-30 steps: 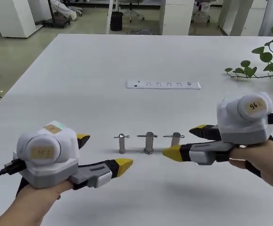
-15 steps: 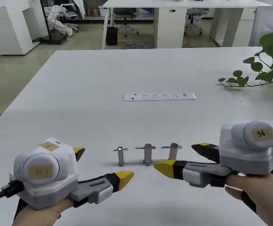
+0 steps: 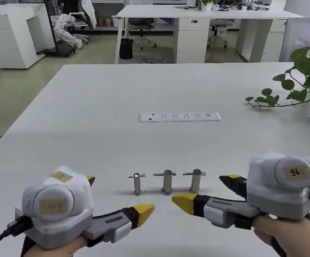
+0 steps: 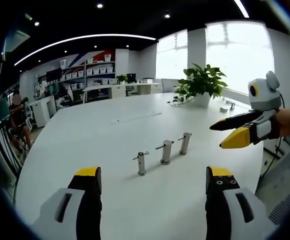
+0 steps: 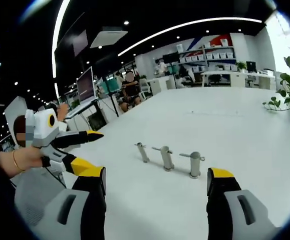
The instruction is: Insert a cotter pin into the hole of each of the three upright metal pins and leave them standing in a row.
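Three upright metal pins stand in a row on the white table: left pin [image 3: 137, 183], middle pin [image 3: 167, 182], right pin [image 3: 196, 181]. Each carries a thin cotter pin crosswise through its top. My left gripper [image 3: 117, 194] is open, low and to the left of the row, with nothing between its jaws. My right gripper [image 3: 204, 190] is open too, just in front of and to the right of the right pin, not touching it. The left gripper view looks past that gripper [image 4: 150, 175] at the pins [image 4: 167, 152]. From the right gripper [image 5: 155, 175] the row [image 5: 167, 158] lies ahead.
A white power strip [image 3: 180, 116] lies flat further back on the table [image 3: 90, 107]. A leafy plant [image 3: 299, 69] reaches in at the right edge. Desks and chairs stand beyond the table's far edge.
The head camera has tilted up. Both grippers have drawn back toward me, the right one away from the right pin. The pins have not moved.
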Demonstrator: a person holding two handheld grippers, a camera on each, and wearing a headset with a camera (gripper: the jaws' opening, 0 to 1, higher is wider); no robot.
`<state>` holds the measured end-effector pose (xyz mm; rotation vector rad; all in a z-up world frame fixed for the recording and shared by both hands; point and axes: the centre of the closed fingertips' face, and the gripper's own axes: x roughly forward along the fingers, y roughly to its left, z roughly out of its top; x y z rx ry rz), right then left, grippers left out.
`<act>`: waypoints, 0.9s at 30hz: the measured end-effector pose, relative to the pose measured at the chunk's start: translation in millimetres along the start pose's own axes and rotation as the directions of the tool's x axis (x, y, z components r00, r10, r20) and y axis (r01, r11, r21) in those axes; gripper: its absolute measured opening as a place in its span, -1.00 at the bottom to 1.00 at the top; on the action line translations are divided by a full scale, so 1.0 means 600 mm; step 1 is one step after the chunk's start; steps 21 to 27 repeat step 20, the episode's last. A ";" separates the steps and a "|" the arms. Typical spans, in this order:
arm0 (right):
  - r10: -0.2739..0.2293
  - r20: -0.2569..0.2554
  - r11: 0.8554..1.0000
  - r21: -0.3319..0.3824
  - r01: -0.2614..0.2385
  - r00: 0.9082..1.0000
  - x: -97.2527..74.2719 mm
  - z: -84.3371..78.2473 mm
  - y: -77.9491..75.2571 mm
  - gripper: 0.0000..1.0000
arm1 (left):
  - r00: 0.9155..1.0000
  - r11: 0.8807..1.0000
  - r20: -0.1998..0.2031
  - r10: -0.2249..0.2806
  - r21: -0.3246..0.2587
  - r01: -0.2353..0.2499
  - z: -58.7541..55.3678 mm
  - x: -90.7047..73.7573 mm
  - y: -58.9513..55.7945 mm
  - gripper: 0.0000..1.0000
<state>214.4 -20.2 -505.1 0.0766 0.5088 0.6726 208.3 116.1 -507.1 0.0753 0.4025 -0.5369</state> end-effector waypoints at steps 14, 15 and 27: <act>0.000 0.047 1.000 0.028 -0.001 0.999 -0.010 0.015 0.003 0.67 | 1.000 1.000 -0.004 0.019 -0.017 -0.019 -0.003 -0.006 0.007 0.73; -0.002 0.048 1.000 0.031 0.000 0.999 -0.011 0.015 0.002 0.67 | 1.000 1.000 -0.003 0.019 -0.018 -0.019 -0.003 -0.007 0.007 0.73; -0.007 0.046 0.999 0.034 0.006 0.999 -0.013 0.015 0.000 0.66 | 1.000 1.000 -0.007 0.022 -0.016 -0.022 -0.004 -0.007 0.009 0.72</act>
